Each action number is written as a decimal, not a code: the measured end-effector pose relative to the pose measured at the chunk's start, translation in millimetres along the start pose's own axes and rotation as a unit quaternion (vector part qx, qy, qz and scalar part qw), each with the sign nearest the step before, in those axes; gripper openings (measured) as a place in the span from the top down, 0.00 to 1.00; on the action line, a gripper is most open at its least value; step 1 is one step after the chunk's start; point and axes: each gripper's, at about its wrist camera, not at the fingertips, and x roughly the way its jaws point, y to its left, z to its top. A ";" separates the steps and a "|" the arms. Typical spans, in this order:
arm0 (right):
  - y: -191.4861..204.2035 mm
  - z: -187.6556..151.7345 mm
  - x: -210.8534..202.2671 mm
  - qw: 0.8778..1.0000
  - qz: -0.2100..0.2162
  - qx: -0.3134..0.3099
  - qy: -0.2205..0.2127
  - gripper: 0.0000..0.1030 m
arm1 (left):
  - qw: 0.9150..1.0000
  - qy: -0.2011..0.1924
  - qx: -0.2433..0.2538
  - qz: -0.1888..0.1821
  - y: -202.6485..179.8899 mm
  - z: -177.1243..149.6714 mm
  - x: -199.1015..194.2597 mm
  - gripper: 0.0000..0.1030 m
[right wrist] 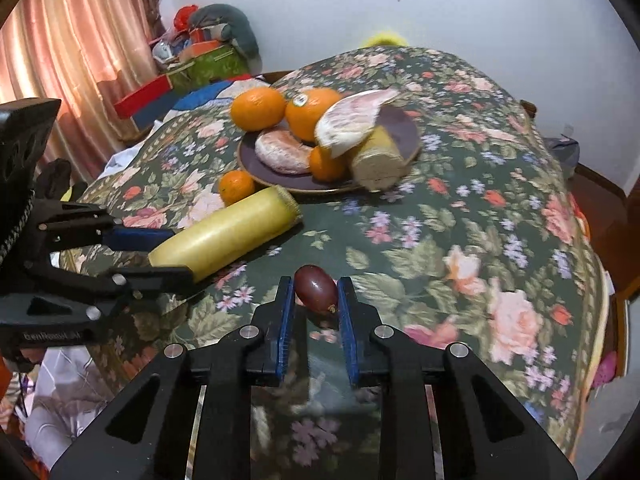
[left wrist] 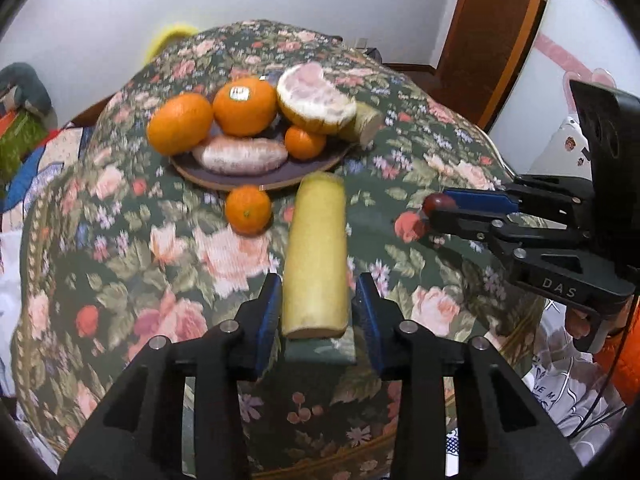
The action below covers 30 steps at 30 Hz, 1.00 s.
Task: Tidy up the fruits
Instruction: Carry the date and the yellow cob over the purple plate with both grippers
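I have the left gripper (left wrist: 316,300) clamped on the yellow cane piece (left wrist: 316,256), the right gripper (right wrist: 316,296) pinching what looks like a grape (right wrist: 316,289); one mandarin (left wrist: 248,209) remains off the plate (left wrist: 248,178).

A long pale-yellow cane piece (left wrist: 314,256) and a small dark-red grape (right wrist: 316,288) sit apart from the brown plate (left wrist: 256,178) that bears two oranges (left wrist: 244,106), a peeled pomelo (left wrist: 316,98) and a pinkish sweet potato (left wrist: 240,156), a mandarin (left wrist: 248,209) just beside its rim.

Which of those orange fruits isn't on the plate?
The small orange on the flowered cloth, just before the plate and beside the long yellow piece; the others rest on it.
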 end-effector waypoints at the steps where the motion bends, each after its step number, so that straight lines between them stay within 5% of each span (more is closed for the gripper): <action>1: -2.6 0.3 -2.3 1.000 -0.001 0.003 -0.002 0.81 | 1.000 0.000 0.002 -0.001 0.5 3.1 0.8 0.63; 17: -21.6 -0.3 -9.1 1.000 -0.002 0.020 -0.015 0.81 | 0.998 0.044 -0.025 -0.029 13.7 43.9 60.8 0.63; 30: -26.4 11.2 -17.8 0.999 -0.008 0.030 -0.032 0.81 | 0.999 -0.011 -0.028 0.014 14.5 40.1 23.6 0.65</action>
